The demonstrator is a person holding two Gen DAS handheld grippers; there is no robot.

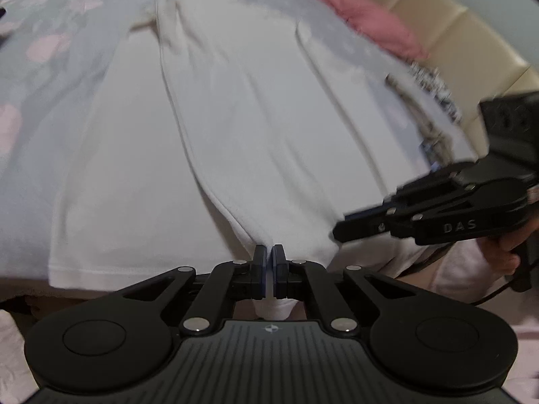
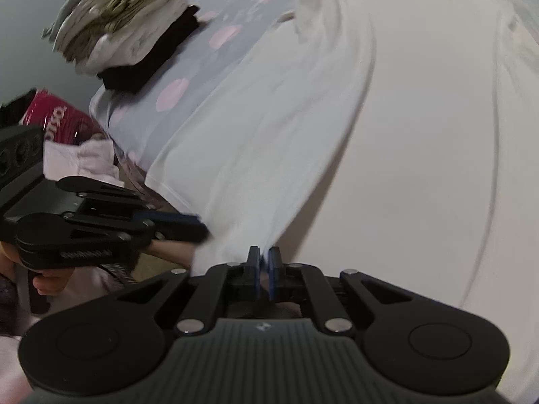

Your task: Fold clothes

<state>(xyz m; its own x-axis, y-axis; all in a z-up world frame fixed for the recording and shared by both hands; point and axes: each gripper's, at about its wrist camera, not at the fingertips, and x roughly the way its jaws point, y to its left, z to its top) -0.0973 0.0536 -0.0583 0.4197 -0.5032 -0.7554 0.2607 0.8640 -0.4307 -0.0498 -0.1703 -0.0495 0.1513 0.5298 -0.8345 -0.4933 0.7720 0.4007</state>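
Left wrist view: left tool [image 1: 268,259] pressed together, pinching the near hem of the white shirt [image 1: 235,128]. Right tool [image 2: 264,259] likewise pinching the same hem, just beside the left one; each shows in the other's view, left tool [image 2: 188,224], right tool [image 1: 350,227]. Shirt lies spread on the bed [image 1: 50,43], collar end far from the tools, hem at the bed's near edge. Cloth looks thin and limp, with long lengthwise creases and one side already lapped over the middle. Judgement: lengthwise fold is in, crosswise fold is the step in hand. Next move calls for lifting both hem grips together and carrying them toward the collar, kept level so the edge lands square. Stack of folded clothes [image 2: 124,23] sits on the bed, well apart from the shirt.
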